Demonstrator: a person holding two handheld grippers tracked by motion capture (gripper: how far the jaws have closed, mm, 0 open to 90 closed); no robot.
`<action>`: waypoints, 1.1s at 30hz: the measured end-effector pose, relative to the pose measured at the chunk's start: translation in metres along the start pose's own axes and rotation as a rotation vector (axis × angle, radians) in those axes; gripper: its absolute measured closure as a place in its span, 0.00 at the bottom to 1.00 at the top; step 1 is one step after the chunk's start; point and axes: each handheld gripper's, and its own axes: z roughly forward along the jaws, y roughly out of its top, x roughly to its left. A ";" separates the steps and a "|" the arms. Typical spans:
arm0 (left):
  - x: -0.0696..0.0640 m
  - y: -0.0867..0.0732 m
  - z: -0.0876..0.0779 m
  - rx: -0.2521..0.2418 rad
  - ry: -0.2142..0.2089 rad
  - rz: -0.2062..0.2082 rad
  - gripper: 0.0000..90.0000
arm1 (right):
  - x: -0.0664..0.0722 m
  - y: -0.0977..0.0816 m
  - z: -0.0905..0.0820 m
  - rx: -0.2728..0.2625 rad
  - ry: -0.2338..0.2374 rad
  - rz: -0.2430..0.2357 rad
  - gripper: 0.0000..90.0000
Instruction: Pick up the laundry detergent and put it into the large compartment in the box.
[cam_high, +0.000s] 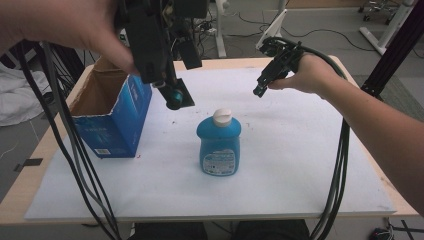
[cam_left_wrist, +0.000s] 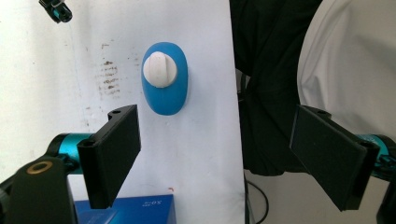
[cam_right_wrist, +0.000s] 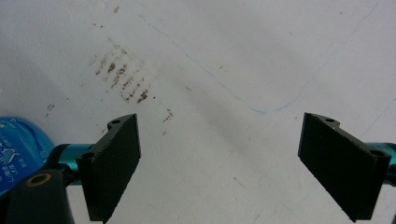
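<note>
Still early: blue bottle (cam_high: 219, 144) stands upright on the table (cam_high: 280, 165), untouched, beside the open blue box (cam_high: 112, 112). Left hand-held gripper (cam_left_wrist: 215, 154) hovers above it, jaws spread; right hand-held gripper (cam_right_wrist: 219, 163) likewise released, empty.

Even, diffuse overhead light, fairly bright. White tabletop (cam_high: 280, 170) near blown out in both gripper views, no hard glare. Shadows soft: faint one at the base of the blue bottle (cam_high: 219, 142), a broad grey smear across the sheet in the right gripper view. High view is low-res and soft; the left hand (cam_high: 65, 25) close to the lens is blurred. The near black tongs are slightly soft too.
</note>
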 end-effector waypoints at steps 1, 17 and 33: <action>0.001 0.001 0.002 0.001 -0.002 -0.002 0.18 | 0.000 0.000 0.000 0.000 0.002 0.000 0.14; 0.013 0.005 0.014 0.002 0.003 0.003 0.18 | -0.004 0.000 0.001 -0.008 0.014 0.006 0.14; 0.022 0.012 0.037 0.005 -0.009 0.010 0.18 | -0.005 -0.001 0.000 -0.009 0.012 0.005 0.14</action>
